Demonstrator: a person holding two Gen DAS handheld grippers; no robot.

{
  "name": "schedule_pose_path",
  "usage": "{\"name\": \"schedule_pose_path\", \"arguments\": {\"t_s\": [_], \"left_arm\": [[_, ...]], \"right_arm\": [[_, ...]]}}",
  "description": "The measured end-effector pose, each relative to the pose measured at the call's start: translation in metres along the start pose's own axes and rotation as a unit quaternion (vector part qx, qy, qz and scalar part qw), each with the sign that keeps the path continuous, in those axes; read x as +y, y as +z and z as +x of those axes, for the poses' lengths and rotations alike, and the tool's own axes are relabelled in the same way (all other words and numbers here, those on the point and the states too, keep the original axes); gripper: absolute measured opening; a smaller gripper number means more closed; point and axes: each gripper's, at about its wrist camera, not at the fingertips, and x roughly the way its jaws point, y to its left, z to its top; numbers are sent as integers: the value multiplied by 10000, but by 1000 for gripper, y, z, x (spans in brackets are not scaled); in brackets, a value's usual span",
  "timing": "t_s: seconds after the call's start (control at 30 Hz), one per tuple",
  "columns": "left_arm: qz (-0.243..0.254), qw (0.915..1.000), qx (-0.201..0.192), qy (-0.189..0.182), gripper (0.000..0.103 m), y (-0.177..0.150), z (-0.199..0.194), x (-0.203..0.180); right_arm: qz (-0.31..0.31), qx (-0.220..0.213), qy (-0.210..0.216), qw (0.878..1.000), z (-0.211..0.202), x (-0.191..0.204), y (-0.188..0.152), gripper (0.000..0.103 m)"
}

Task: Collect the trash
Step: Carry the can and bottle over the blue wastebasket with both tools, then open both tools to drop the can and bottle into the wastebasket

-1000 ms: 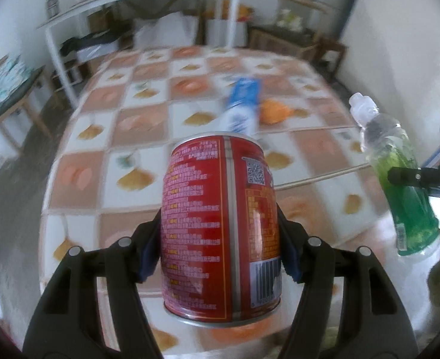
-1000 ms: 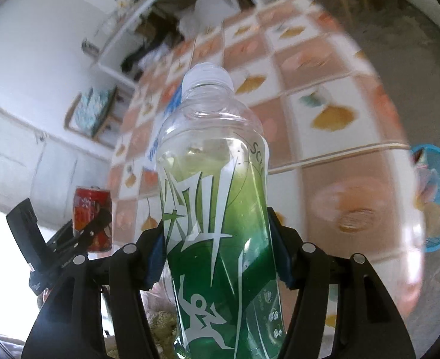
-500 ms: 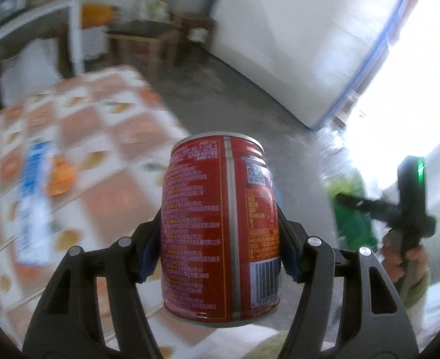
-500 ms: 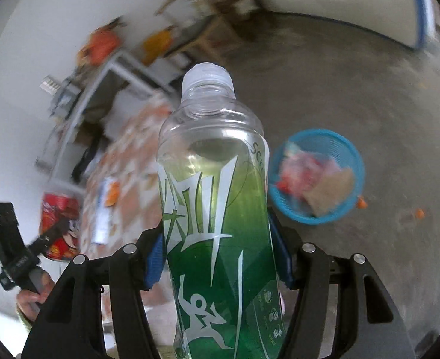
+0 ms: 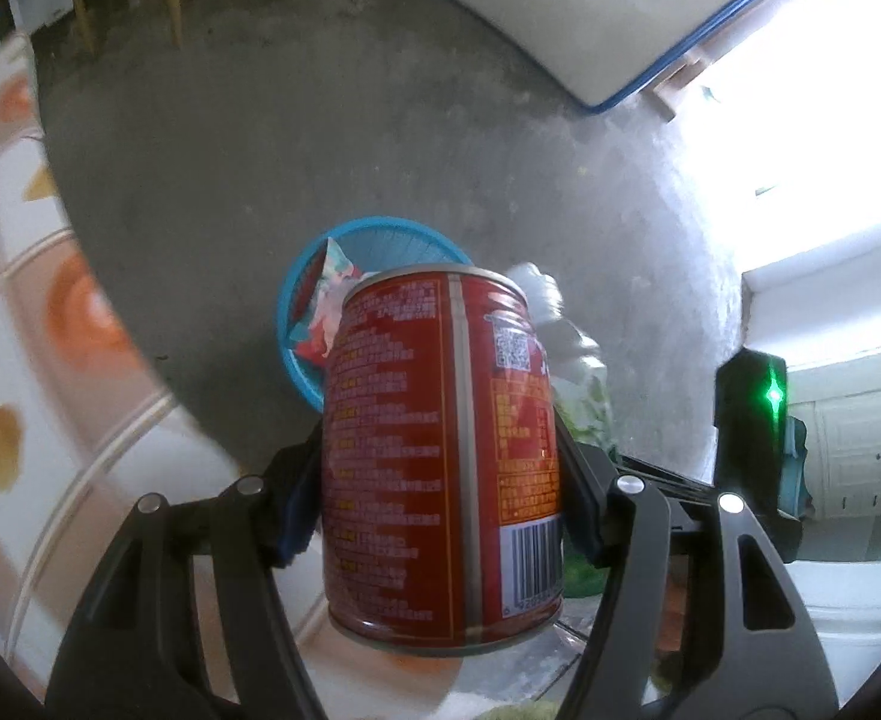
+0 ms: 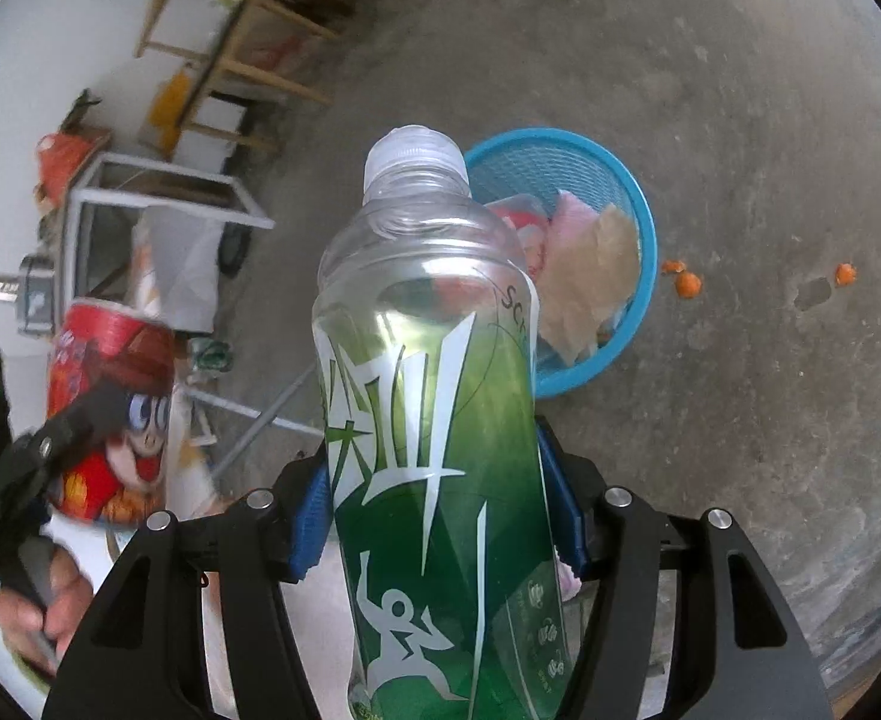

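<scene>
Red and shiny, the drink can point(image 5: 443, 456) fills the middle of the left wrist view. The left gripper point(image 5: 440, 498) has its 2 black fingers pressed on the can's sides, partway open because the can is wide. It holds the can low on its body, so the top sticks out toward the floor. Past the can sits the blue trash basket point(image 5: 296, 324) on the grey concrete floor point(image 5: 380, 138), with some wrappers in it. The gripper points down at the basket, likely so the can will fall in when the fingers let go. At the left edge is the tiled table point(image 5: 50, 372). Behind the can, a bit of the bottle peeks out.

From the right wrist view, the right gripper point(image 6: 443, 510) squeezes a clear green drink bottle point(image 6: 440, 420) around its middle. Its white cap aims at the same blue trash basket point(image 6: 644, 222), which holds paper and wrappers. Both pieces of trash are up in the air, near the basket, not in it yet. A few orange bits point(image 6: 686, 282) lie on the floor beside the basket. On the left, the can point(image 6: 110, 390) and a hand point(image 6: 44, 606) on the other gripper's handle show close by, so both drops look planned together.
</scene>
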Motion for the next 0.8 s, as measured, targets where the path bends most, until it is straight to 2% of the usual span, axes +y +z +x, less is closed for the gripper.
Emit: {"name": "schedule_pose_path", "arguments": {"t_s": [0.1,0.13,0.17,0.2,0.23,0.3,0.37,0.53,0.7,0.8], "left_arm": [[-74,10000,42,8,64,20,20,2],[-76,10000,-17,-47,79,26,24,2],[-98,9999,-126,-20,86,29,26,0],[-149,9994,-305,53,88,32,25,2],[-199,9989,-413,113,88,34,25,2],[-302,9987,-398,37,88,35,25,6],[-385,9983,-425,-99,88,29,20,8],[-227,9968,-766,-88,88,9,-9,5],[-116,9940,-1075,-146,88,-9,-46,4],[-9,9907,-1344,-205,88,-33,-75,6]], "right_arm": [[183,43,94,9998,27,-8,28,59],[232,-4,144,9996,37,-10,39,61],[252,-47,162,9995,44,-8,47,67],[323,-118,153,9993,48,-14,53,73],[421,-191,111,9989,53,-20,59,73],[538,-281,38,9981,60,-31,63,73],[570,-357,-78,9977,60,-36,60,73],[307,-588,-241,9975,39,-40,36,73],[83,-798,-279,9964,9,-39,13,73],[-66,-937,-228,9953,-14,-29,0,73]]}}
